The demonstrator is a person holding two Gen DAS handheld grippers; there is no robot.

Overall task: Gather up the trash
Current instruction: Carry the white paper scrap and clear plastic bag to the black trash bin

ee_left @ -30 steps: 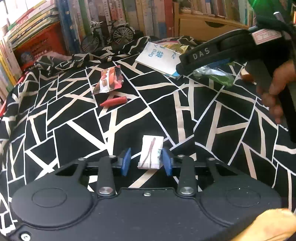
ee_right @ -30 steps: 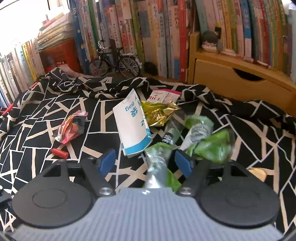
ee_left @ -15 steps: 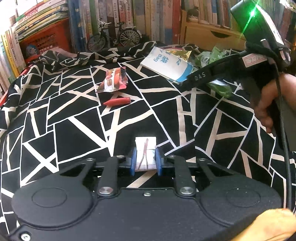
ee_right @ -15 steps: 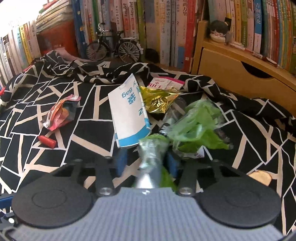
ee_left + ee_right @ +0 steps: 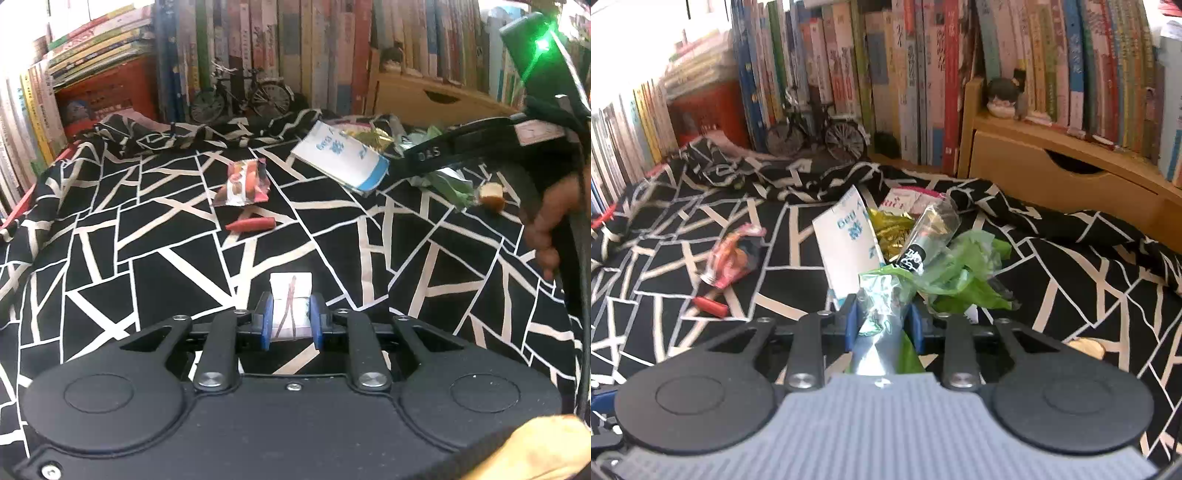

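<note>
The left gripper [image 5: 290, 322] pinches a small white packet [image 5: 290, 301] between its two blue pads; the packet stands upright in the gap, its top edge poking above the fingertips, with thin reddish lines running down its face. It sits over the black-and-white patterned cloth [image 5: 110, 236], near the front edge of the view.

The right gripper [image 5: 882, 325] is closed on a clear crinkled plastic wrapper [image 5: 881, 310], which is squeezed between the pads and bunches up above them. Just behind it, touching, lies a crumpled green plastic bag [image 5: 964, 269].

On the cloth further out, I count one white bag with blue print [image 5: 846, 240], one gold foil wrapper [image 5: 890, 229] beside it, one clear tube-shaped wrapper with a black label [image 5: 925, 240] leaning over the green bag, one pink and white packet [image 5: 905, 199] at the back, one red and orange snack wrapper [image 5: 243, 182] and one small red stick-shaped piece [image 5: 251, 224] just in front of it. One brownish scrap [image 5: 491, 192] lies to the right, near the person's hand [image 5: 554, 218] holding the right gripper's handle.
</note>
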